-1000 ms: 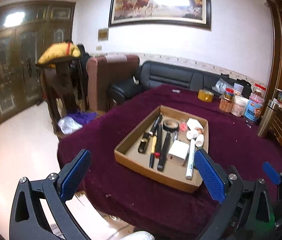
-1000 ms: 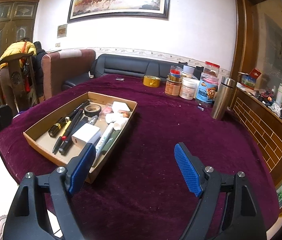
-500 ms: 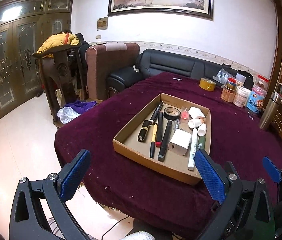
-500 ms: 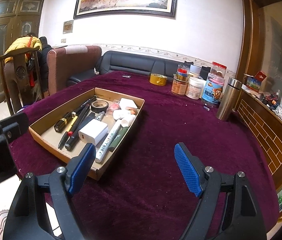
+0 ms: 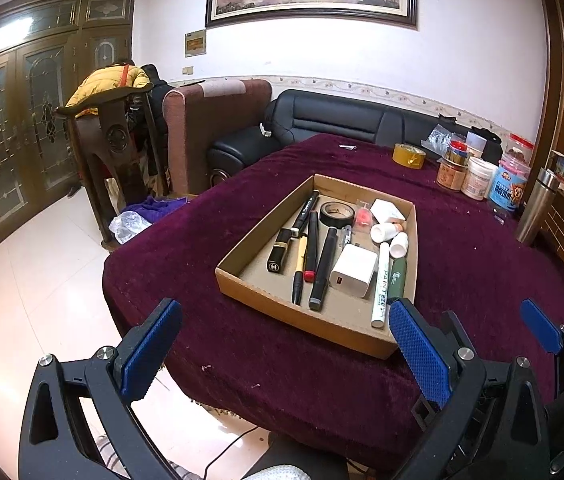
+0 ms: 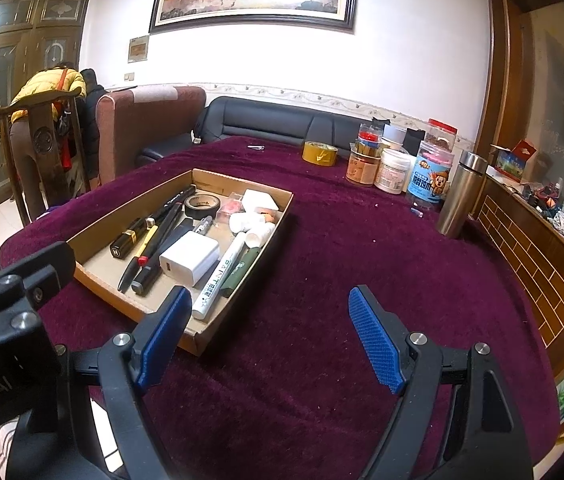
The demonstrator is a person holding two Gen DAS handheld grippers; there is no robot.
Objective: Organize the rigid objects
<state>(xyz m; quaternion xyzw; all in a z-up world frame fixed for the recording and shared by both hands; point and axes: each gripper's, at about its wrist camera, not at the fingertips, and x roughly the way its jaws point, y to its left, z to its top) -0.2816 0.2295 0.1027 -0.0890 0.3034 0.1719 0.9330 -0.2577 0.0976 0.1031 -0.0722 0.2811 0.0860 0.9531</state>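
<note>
Cardboard tray (image 5: 241, 286) looms nearer both wide-open tongs (image 5: 286, 354) (image 6: 269, 338) than before.

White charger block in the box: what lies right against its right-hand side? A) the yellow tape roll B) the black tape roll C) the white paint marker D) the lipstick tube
C: the white paint marker lies alongside the white charger block in the cardboard box, with the green tube just beyond it.

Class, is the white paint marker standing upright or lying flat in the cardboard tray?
Lying flat: the white paint marker rests lengthwise on the cardboard tray floor.
</note>
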